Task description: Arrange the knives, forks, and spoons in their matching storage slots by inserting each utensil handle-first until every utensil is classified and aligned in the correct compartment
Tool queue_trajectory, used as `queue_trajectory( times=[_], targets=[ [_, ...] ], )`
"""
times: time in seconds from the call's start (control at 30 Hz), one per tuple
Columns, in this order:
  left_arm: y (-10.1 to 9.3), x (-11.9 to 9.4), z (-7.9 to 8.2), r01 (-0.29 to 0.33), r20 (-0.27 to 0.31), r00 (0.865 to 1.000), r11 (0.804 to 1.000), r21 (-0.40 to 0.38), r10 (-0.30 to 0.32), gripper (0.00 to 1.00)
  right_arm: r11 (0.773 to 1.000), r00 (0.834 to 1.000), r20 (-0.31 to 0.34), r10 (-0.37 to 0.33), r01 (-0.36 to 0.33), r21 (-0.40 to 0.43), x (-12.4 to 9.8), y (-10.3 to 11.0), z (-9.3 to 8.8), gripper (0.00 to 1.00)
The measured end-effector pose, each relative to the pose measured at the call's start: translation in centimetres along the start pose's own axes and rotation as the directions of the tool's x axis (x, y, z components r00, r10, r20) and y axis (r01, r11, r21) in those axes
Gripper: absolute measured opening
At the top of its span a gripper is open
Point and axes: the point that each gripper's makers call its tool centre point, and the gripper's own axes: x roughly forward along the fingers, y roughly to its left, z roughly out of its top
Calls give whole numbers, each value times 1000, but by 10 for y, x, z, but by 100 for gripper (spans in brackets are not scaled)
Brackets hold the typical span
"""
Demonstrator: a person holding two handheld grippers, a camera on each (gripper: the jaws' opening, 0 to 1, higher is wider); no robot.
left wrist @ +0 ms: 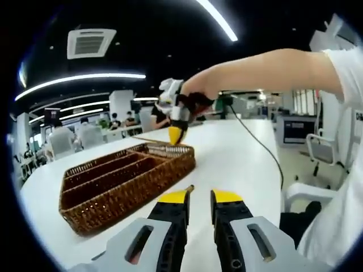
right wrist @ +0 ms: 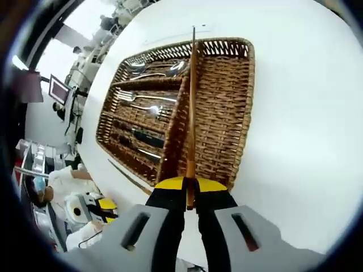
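Two grippers going here. My right gripper (right wrist: 190, 187) is clamped on a long brown chopstick (right wrist: 192, 107), pinched near one end, so the stick runs straight out over the wicker tray (right wrist: 235, 107) below. It lies roughly along the divider between the wide compartment on one side and the narrow slots on the other. Those slots already hold stuff: spoons (right wrist: 161, 69) in the far one, forks (right wrist: 142, 102) in the middle, dark-handled knives (right wrist: 142, 139) in the nearest. Another thin stick (right wrist: 129, 177) sits on the white table (right wrist: 306, 113) just beside the tray's edge.

My left gripper (left wrist: 198, 197) hangs over the table near the tray (left wrist: 125, 184), jaws slightly apart with a stick tip (left wrist: 189, 188) at the inner edge of one jaw; can't tell if it's actually gripped. Further out, my hand (left wrist: 195, 96) carries the right gripper above the tray's far end.
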Motion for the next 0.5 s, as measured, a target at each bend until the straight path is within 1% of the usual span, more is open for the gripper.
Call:
queue_trajectory(
  times=[0.07, 0.13, 0.2, 0.23, 0.27, 0.3, 0.43, 0.5],
  targets=[
    [-1, 0, 0, -1, 0, 1000, 1000, 0, 1, 13, 999, 1000, -6, -19, 19, 26, 2, -2, 0, 5],
    [-1, -1, 0, 0, 0, 1000, 1000, 0, 0, 13, 999, 1000, 0, -30, 30, 31, 4, -3, 2, 5],
    [-2, 0, 0, 0, -1, 1000, 1000, -1, 0, 13, 998, 999, -8, -44, 44, 43, 9, -3, 0, 5],
    [-2, 0, 0, 1, -1, 1000, 1000, -1, -1, 13, 998, 999, 2, -42, 42, 50, 10, -4, 1, 5],
    [-3, 0, 0, 2, -1, 1000, 1000, -2, -2, 13, 996, 999, 4, -52, 51, 71, 13, -5, 1, 5],
    [-3, 0, 0, 2, -2, 1000, 1000, 0, -2, 13, 995, 997, -8, -76, 76, 66, 15, -7, -1, 5],
    [-3, -1, 0, 2, -1, 1000, 1000, 2, -2, 13, 994, 996, -4, -84, 84, 70, 16, -8, -1, 5],
    [-2, -3, -1, -2, 0, 1000, 1000, -5, 2, 13, 991, 996, 5, -90, 89, 98, 19, -11, 1, 5]
  ],
)
